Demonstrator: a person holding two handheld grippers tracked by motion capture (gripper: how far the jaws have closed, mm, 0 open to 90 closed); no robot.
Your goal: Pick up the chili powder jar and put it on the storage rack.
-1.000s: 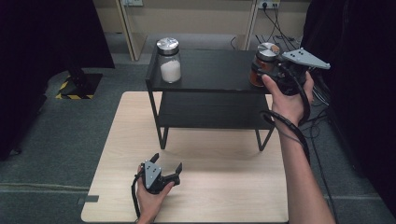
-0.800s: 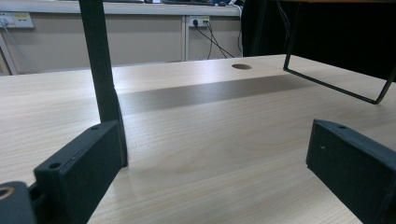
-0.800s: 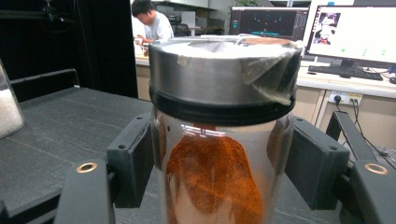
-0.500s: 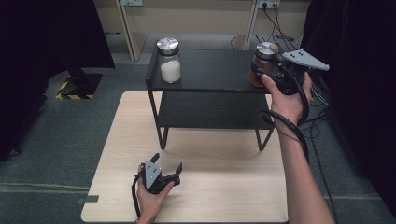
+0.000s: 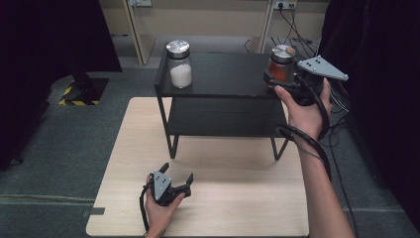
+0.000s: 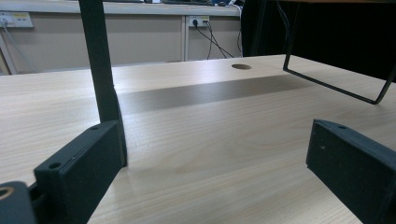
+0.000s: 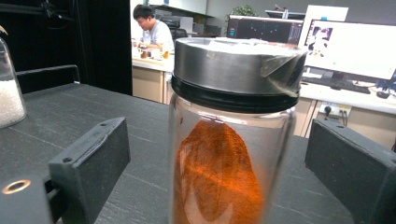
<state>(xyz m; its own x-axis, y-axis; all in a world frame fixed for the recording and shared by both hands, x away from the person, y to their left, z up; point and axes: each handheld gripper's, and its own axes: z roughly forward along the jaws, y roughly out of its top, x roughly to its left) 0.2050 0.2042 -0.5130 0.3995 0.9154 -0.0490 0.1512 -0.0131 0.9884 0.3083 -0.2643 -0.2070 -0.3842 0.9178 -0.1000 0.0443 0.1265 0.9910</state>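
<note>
On top of the black two-tier shelf (image 5: 223,79), at its right end, stands the jar of orange powder (image 5: 280,67), upright, steel lid on. Right gripper (image 5: 289,79) sits at that same right end of the shelf, jaws level and pointing at the jar from the right edge. Its jaws have just been opening: they now stand wide, one each side of the jar, with a clear gap between each pad and the glass in the right gripper view. So jar (image 7: 231,140) is between the jaws but not clamped; it rests on the shelf top (image 7: 93,116) on its own.

Orange powder clings up the inside wall of the glass, heaped toward one side.

Second jar, with white grains (image 5: 179,64), stands at the left end of the same shelf top, well apart from the orange one. It shows at the left edge of the right gripper view (image 7: 9,93).

Left gripper (image 5: 176,173) is in front of the shelf, low on the wooden table (image 5: 237,198), toward the shelf's front left leg. Jaws wide apart, nothing between them. Left gripper view looks along the tabletop (image 6: 210,140) at that black leg (image 6: 100,70), which stands just beyond the left jaw; the shelf's wire foot (image 6: 336,84) is off to the right.
</note>
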